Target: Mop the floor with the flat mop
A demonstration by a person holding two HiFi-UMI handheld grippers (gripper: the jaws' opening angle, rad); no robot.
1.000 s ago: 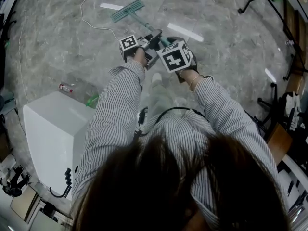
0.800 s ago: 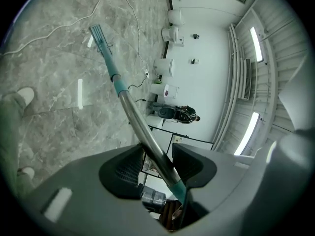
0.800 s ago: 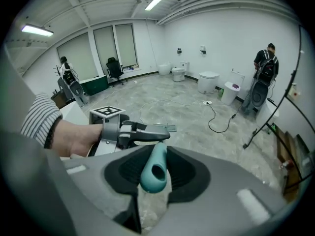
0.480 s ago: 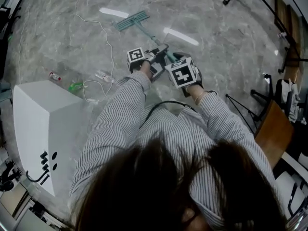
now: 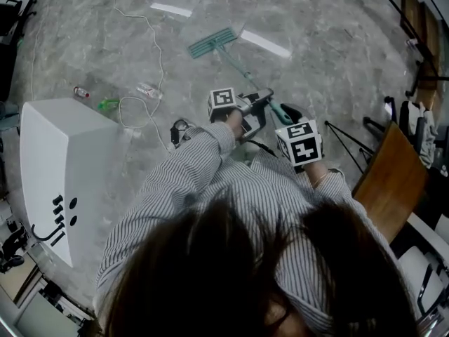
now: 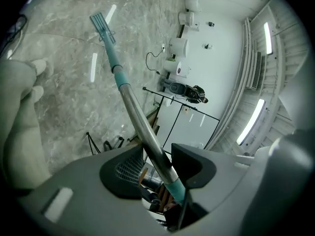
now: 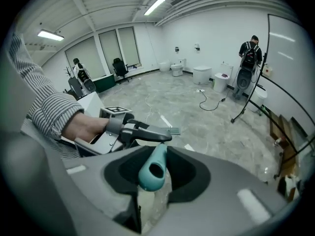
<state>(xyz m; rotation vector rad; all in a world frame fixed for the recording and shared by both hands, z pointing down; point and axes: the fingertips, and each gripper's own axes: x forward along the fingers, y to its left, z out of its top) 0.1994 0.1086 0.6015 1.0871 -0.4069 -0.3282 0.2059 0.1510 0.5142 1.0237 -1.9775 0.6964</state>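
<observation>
The flat mop lies with its teal head [image 5: 212, 42] on the grey marble floor, and its pole [image 5: 242, 71] slants back toward me. My left gripper [image 5: 247, 112] is shut on the metal pole [image 6: 142, 127], which runs up between its jaws to the mop head [image 6: 101, 21]. Behind it and to the right, my right gripper [image 5: 289, 126] is shut on the teal handle end [image 7: 152, 171], which sits between its jaws. The left gripper [image 7: 140, 132] also shows in the right gripper view, with the mop head [image 7: 173, 130] beyond it.
A white cabinet [image 5: 63, 167] stands at my left. A white cable [image 5: 151, 69], two bottles [image 5: 82, 92] [image 5: 149, 90] and a green item [image 5: 107, 104] lie on the floor near it. A wooden panel [image 5: 389, 174] and a tripod stand [image 5: 344, 128] are at right. A person [image 7: 251, 50] stands far off by toilets [image 7: 202, 74].
Both grippers have moved right and back toward my body with the mop. The right gripper now sits farther behind the left. The head view has swung, so the cabinet appears shifted.
</observation>
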